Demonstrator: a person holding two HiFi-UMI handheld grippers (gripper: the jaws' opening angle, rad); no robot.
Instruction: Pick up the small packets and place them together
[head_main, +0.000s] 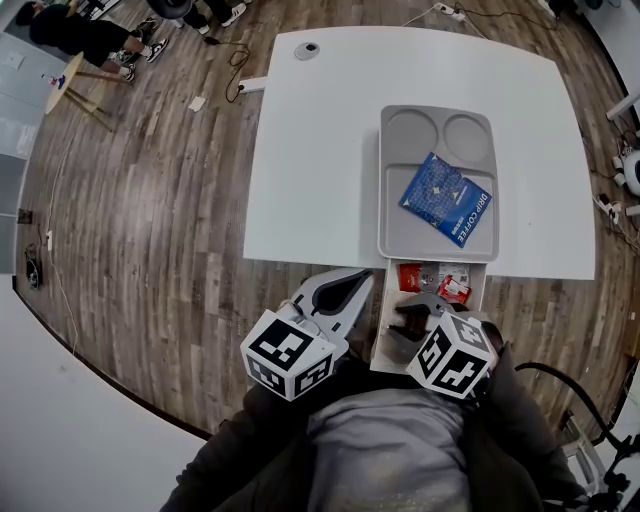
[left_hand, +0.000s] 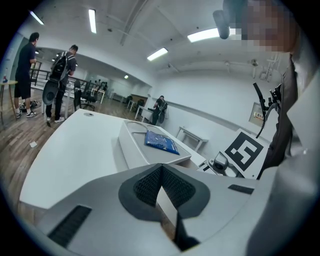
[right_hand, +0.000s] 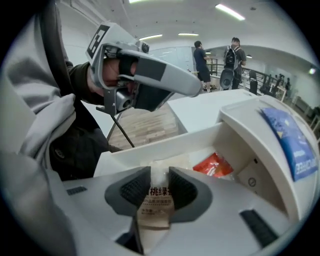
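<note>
One thing at a time, largest first: what fills the middle?

A wide white square counter (head_main: 300, 150). On its near right part lies a long grey plastic tray (head_main: 400, 225) with two round wells at the far end.

And below the counter's near edge?

An open white drawer (head_main: 384, 325) sticks out toward the person, right under the tray's near end.

Where are the two tools?

The left gripper (head_main: 343, 292) hangs just left of the drawer, and its fingers are clenched together with nothing between them. The right gripper (right_hand: 159, 176) points down into the drawer.

And the packets?

A flat blue drip-coffee packet (head_main: 446, 199) lies tilted in the tray's large compartment. Two small red glossy packets (head_main: 410, 277) rest near each other at the drawer's far end. Smallest is a pale translucent plastic packet (right_hand: 156, 205) with dark print. It sits low in the drawer, and the right fingers are clamped on it, one pad on each side.
</note>
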